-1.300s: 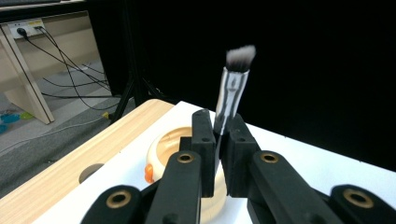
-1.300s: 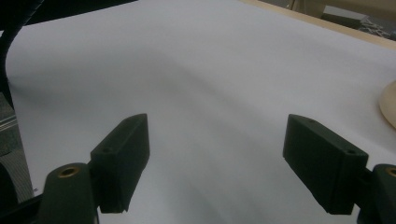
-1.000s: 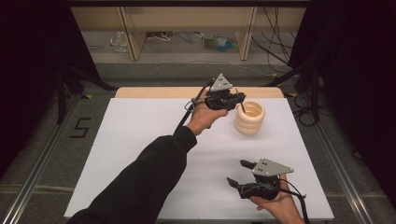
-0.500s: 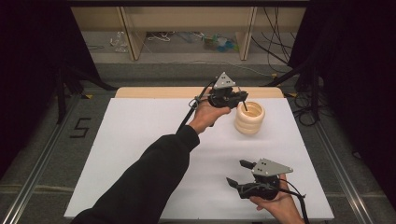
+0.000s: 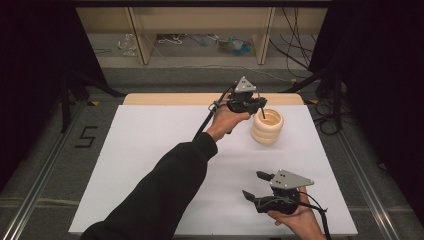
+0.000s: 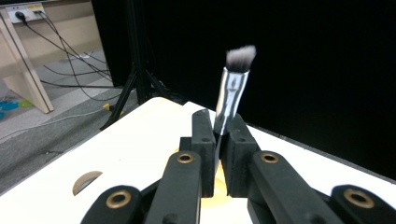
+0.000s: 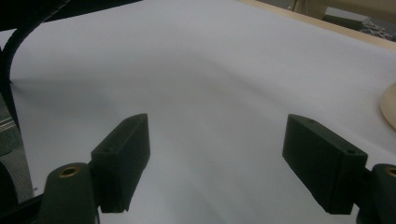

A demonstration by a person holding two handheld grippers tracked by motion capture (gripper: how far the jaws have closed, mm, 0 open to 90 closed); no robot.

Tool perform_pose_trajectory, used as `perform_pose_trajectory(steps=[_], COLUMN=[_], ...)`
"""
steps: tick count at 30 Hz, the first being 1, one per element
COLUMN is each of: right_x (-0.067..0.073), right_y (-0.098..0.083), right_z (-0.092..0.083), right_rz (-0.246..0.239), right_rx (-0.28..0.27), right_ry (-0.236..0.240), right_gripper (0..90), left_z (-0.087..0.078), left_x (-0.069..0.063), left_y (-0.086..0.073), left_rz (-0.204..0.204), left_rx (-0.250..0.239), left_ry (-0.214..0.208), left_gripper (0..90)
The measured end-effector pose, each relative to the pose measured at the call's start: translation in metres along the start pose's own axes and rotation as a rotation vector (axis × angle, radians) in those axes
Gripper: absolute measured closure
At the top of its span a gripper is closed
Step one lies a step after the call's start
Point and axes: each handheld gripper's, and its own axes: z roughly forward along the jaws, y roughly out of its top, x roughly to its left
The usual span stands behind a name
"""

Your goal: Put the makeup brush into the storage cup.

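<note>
Now, brush: we grip it in the left gripper, raised higher over the holder.
Right gripper: we idle, jaws wide, near right.

High view: overhead light falling evenly on white table cover – surroundings at 3 and 9 o'clock sinking into near-black. Soft shadows lying close under ribbed holder and sleeve. Picture slightly soft, grainy.

Left gripper view: brush bristles blurring at 12 o'clock; ferrule glinting; backdrop at 3 o'clock going black.

Right gripper view: cover glowing pale, shading dimmer toward 6 o'clock – near jaws looking soft, dark.
</note>
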Motion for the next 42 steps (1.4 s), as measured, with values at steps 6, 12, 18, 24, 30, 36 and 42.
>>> perform_pose_trajectory(steps=[6,12,18,24,30,36,42], right_x=[0.002,0.001,0.002,0.003,0.002,0.002,0.003], right_y=[0.001,0.001,0.001,0.001,0.001,0.001,0.0], right_z=[0.001,0.001,0.002,0.003,0.003,0.003,0.004], right_rz=[-0.005,-0.007,-0.011,-0.017,-0.018,-0.017,-0.021], right_rx=[0.006,0.01,0.014,0.007,0.008,0.011,0.015], right_ry=[0.009,0.013,0.018,0.019,0.021,0.024,0.027], right_gripper=[24.3,24.2,24.3,24.2,24.3,24.3,24.2], left_z=[0.008,0.015,0.019,0.026,0.033,0.034,0.025], left_x=[0.005,0.008,0.006,0.006,0.006,0.009,0.009], left_y=[-0.005,-0.007,-0.009,-0.014,-0.018,-0.02,-0.013], left_rz=[-0.005,-0.013,-0.012,-0.014,-0.008,-0.024,-0.032], left_rx=[-0.001,-0.008,0.002,0.021,0.049,0.079,0.069], left_ry=[0.011,0.007,-0.003,0.0,0.001,0.031,0.061], left_gripper=[84.7,84.7,84.5,84.4,83.7,61.6,32.6])
